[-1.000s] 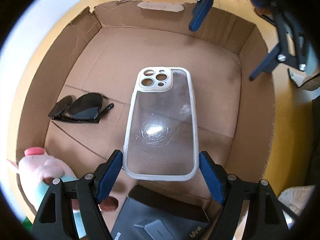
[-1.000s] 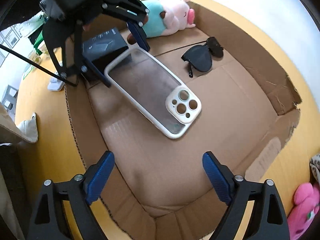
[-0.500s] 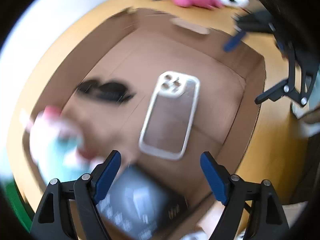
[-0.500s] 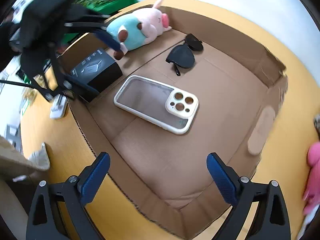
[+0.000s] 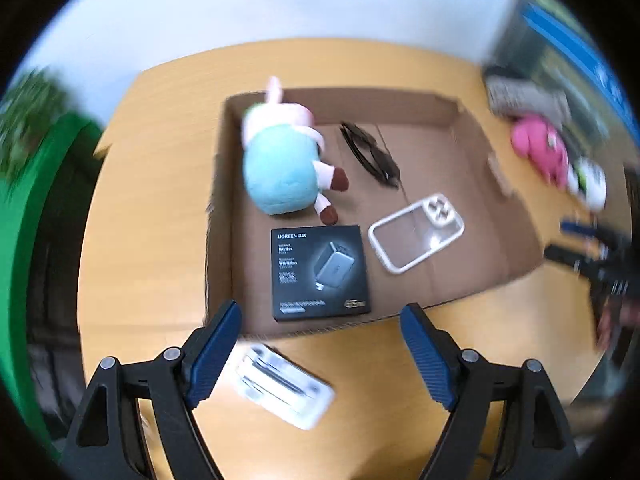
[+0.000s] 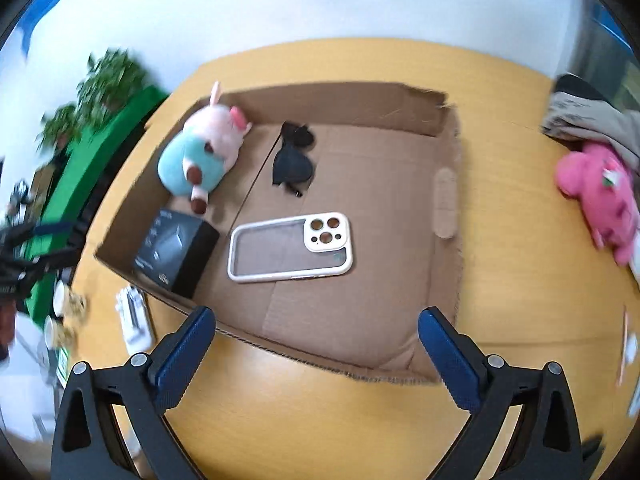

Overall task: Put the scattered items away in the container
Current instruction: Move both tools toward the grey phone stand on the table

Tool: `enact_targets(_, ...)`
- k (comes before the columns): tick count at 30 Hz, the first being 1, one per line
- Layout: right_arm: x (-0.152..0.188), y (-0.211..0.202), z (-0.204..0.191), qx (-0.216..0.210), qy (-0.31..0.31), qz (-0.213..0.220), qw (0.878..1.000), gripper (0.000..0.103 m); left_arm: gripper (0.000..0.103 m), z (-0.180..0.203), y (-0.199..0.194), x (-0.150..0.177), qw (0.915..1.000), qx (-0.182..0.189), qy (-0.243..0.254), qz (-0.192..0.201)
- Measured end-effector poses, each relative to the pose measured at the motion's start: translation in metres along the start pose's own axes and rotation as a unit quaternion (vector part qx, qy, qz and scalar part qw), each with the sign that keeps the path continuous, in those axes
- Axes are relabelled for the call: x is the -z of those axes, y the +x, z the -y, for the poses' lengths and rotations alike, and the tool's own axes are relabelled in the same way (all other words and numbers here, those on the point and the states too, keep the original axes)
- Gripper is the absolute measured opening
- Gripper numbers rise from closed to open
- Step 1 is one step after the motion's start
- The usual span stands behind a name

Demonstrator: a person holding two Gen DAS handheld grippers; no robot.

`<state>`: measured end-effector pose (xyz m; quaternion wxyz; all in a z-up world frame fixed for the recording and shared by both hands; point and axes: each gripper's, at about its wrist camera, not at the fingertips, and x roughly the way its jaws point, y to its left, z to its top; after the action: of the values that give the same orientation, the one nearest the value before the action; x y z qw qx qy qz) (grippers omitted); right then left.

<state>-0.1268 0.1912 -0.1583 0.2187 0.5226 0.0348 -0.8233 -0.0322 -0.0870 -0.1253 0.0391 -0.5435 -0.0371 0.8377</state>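
A: Inside the cardboard box (image 6: 448, 200) on the desk (image 6: 520, 280): phone case (image 6: 290, 248) flat at centre, black box (image 6: 176, 252) just beside it, sunglasses (image 6: 294, 160) and a plush pig (image 6: 204, 152) toward the far wall.

B: Jaws?

A: Left gripper (image 5: 320, 354): jaws apart, nothing betw. them. Right gripper (image 6: 316, 354): jaws apart and opening, nothing betw. them; both hang above the box's near edge.

B: Outside the box?

A: White packet (image 5: 284, 388), blurred, on the desk just below the left jaws; pink plush toy (image 6: 600, 196) well apart, at the right.
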Motion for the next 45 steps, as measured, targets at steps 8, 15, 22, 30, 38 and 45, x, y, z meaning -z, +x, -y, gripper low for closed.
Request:
enact_targets(8,0.022,-0.071,-0.008,0.029,-0.023,0.056,0.998,0.103,0.082,0.031,-0.067,0.038,0.9922,-0.007,-0.098,0.077)
enact_targets(15,0.030,-0.123,-0.024,0.030,-0.065,0.093,0.993,0.103,0.082,0.043,-0.096,0.055,0.9890,-0.023,-0.105,0.101)
enact_targets(22,0.025,-0.116,-0.056,0.022,-0.060,0.051,0.997,0.103,0.082,0.014,-0.092,0.057,0.9907,0.000,-0.110,0.081)
enact_targets(30,0.024,-0.055,-0.119,0.013,-0.063,-0.030,0.997,0.103,0.081,-0.058,-0.029,0.074,0.9835,0.072,-0.164,0.026)
enact_targets(38,0.038,0.028,-0.192,-0.027,-0.085,-0.107,0.990,0.103,0.080,-0.123,0.055,0.102,0.9629,0.105,-0.245,-0.044)
enact_targets(45,0.064,0.104,-0.235,-0.072,-0.125,-0.145,0.979,0.102,0.080,-0.142,0.101,0.122,0.9475,0.121,-0.282,-0.090)
